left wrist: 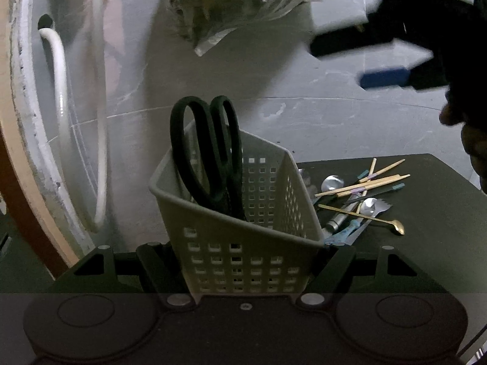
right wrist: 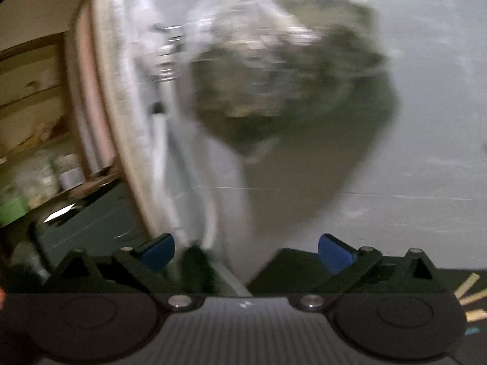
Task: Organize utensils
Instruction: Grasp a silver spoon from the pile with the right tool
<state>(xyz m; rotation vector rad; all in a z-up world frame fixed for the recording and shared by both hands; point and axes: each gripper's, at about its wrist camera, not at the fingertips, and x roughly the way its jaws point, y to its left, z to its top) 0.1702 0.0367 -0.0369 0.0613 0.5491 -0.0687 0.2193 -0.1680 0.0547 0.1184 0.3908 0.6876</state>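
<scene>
Scissors (left wrist: 210, 155) upright in basket (left wrist: 243, 243) (right-wrist view blurred)

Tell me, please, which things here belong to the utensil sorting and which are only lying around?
Belongs to the job:
- perforated basket
- black scissors in it
- chopsticks
- spoons
- gold stirrer

Just lying about:
- plastic bag on the wall
- white pipe
</scene>
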